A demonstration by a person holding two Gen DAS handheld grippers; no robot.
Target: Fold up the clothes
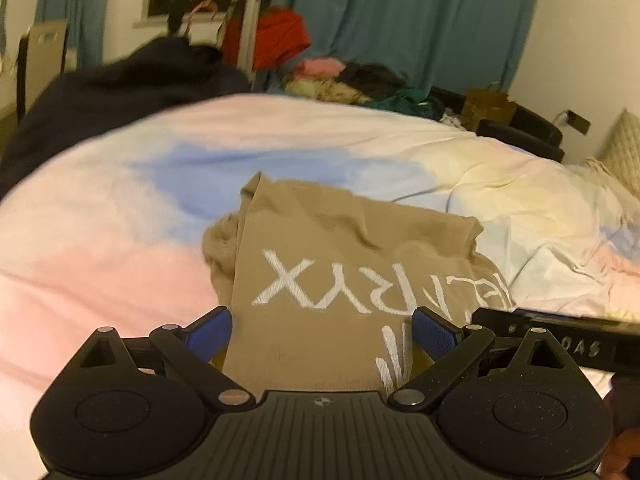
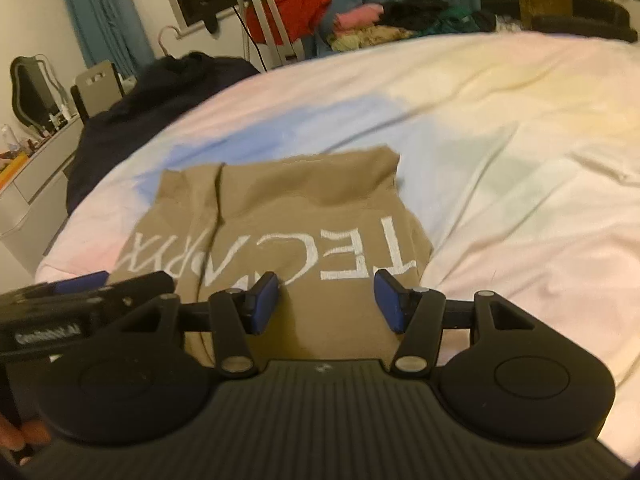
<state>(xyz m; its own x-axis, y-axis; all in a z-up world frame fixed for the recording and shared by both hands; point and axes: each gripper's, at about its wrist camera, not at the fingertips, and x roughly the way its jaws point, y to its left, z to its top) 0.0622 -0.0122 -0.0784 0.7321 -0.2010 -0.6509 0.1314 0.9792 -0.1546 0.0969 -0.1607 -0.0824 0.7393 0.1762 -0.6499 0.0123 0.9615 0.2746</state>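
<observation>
A tan shirt [image 1: 340, 264] with white lettering lies folded on the pastel bedcover [image 1: 120, 240]. In the left wrist view my left gripper [image 1: 322, 332] hovers over the shirt's near edge. Its blue pads [image 1: 210, 334] stand wide apart, and the cloth lies under them, not pinched. In the right wrist view the same tan shirt [image 2: 280, 216] lies ahead. My right gripper [image 2: 327, 303] is over its near right part, about half open, with its pads [image 2: 390, 302] clear of the fabric. Each gripper shows at the edge of the other's view: the right one [image 1: 560, 340], the left one [image 2: 80, 292].
A dark garment [image 1: 120, 92] lies heaped on the bed's far left. Beyond the bed are a pile of mixed clothes [image 1: 348, 80], a red garment [image 1: 280, 36] on a stand, teal curtains [image 1: 420, 20] and a black seat [image 1: 528, 128]. A dresser [image 2: 36, 168] stands at the left.
</observation>
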